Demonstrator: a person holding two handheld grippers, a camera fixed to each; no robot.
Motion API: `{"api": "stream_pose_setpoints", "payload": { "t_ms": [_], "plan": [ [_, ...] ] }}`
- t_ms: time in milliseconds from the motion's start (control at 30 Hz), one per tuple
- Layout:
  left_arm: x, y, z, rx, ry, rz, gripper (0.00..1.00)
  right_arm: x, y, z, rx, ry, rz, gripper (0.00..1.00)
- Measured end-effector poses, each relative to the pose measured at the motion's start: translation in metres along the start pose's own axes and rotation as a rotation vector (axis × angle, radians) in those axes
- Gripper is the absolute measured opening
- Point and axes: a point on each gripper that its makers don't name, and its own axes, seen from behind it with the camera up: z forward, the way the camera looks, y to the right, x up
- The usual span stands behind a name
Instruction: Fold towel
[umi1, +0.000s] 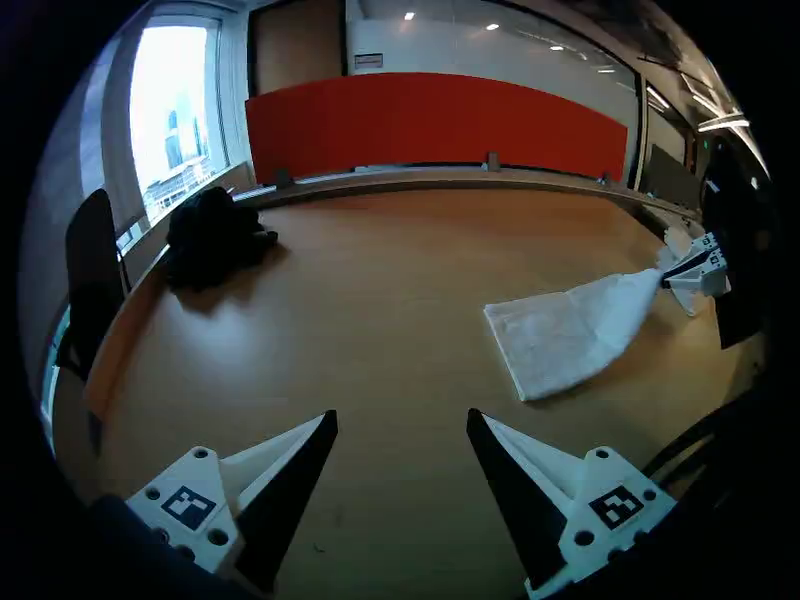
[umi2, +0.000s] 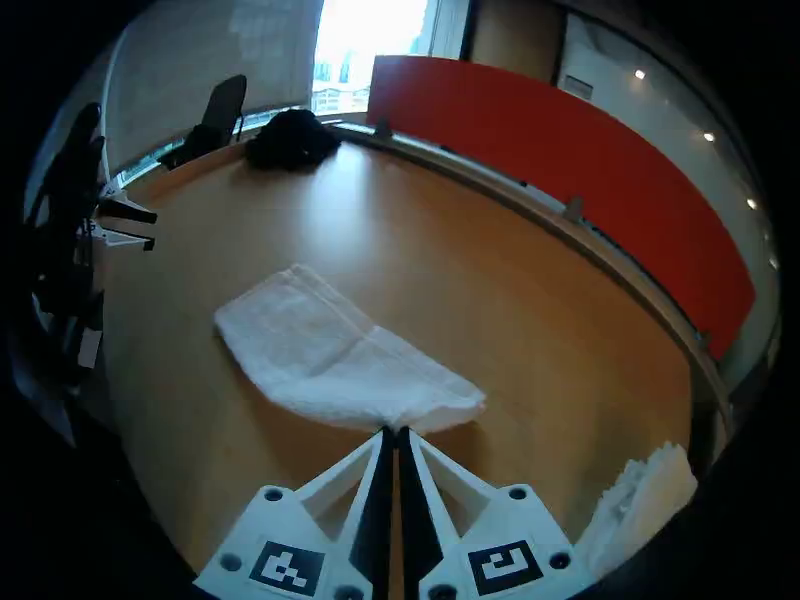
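A white towel lies on the wooden table, off to the right of my left gripper, which hovers open over bare wood with nothing between its fingers. One towel corner is drawn up to the right, where my right gripper pinches it. In the right gripper view the towel lies folded just ahead. Its near edge meets the tips of my right gripper, whose fingers are shut on it. The left gripper appears open at the far left.
A black bag sits near the table's far left corner by the window. A red divider runs along the back edge. Another white cloth lies beside the right gripper. A dark chair stands past the table.
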Motion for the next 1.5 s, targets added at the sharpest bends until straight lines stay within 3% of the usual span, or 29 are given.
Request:
{"api": "stream_pose_setpoints", "payload": {
  "t_ms": [300,667,1167,1500],
  "plan": [
    [-0.002,0.000,-0.008,0.006,0.006,-0.015,0.96,0.044,-0.013,0.005,0.036,0.056,-0.065,0.03],
    [-0.006,-0.001,-0.016,0.019,0.010,-0.035,0.96,0.091,-0.044,0.018,0.108,0.112,-0.145,0.03],
    [-0.011,-0.004,-0.021,0.027,0.011,-0.058,0.96,0.106,-0.075,0.036,0.194,0.101,-0.213,0.03],
    [-0.014,-0.017,-0.027,0.055,0.015,-0.079,0.96,0.107,-0.116,0.069,0.292,0.067,-0.254,0.03]
  ]
}}
